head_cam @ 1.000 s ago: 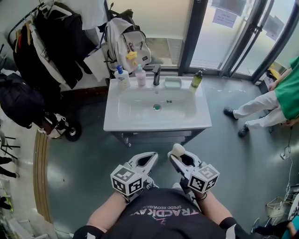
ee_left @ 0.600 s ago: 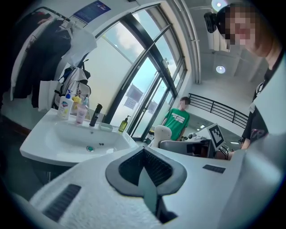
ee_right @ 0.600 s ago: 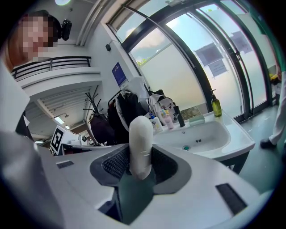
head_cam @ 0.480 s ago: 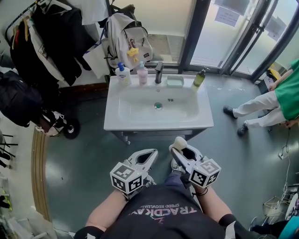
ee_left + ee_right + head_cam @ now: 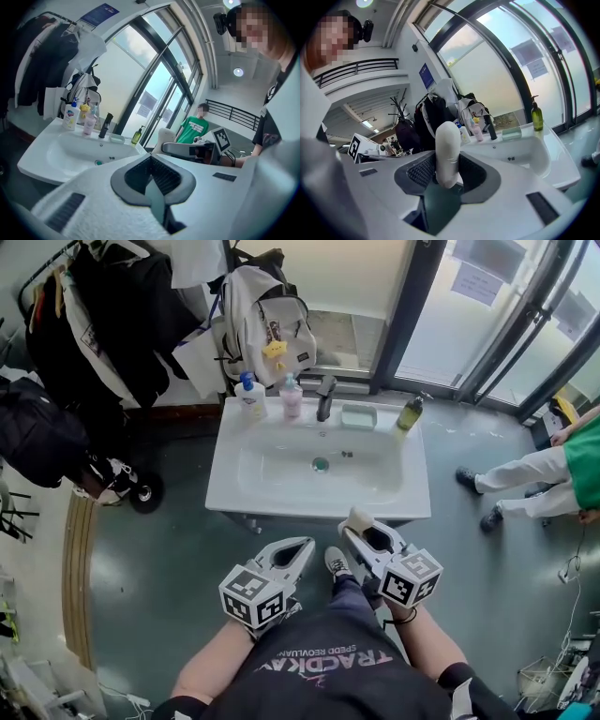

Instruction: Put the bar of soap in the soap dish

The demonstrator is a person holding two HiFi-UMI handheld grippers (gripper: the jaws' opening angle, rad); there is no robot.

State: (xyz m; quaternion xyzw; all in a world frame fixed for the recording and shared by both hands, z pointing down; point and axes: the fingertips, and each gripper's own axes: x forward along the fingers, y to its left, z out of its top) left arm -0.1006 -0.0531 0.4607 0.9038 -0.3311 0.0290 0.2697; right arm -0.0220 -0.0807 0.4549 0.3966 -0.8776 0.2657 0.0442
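Here the right gripper [image 5: 359,526] has its jaws closed on the cream-white, oval bar of soap [image 5: 357,519], pinching its lower part so that the rounded upper end stands clear of the pads [image 5: 417,172]. The left gripper [image 5: 300,549] carries nothing, jaws brought together. The soap hangs just short of the front rim of the white ceramic sink [image 5: 225,493]. The pale-green, translucent rectangular soap dish [image 5: 358,415] sits empty on the sink's back ledge, just beside the black tap [image 5: 325,397].

The bar is probably light and stiff but slick. A moderate squeeze across its broad faces, as held, suits it.

Against the frame a second ago, the sink's front rim lies nearer both grippers, and a shoe now shows between them; the grip is unchanged.
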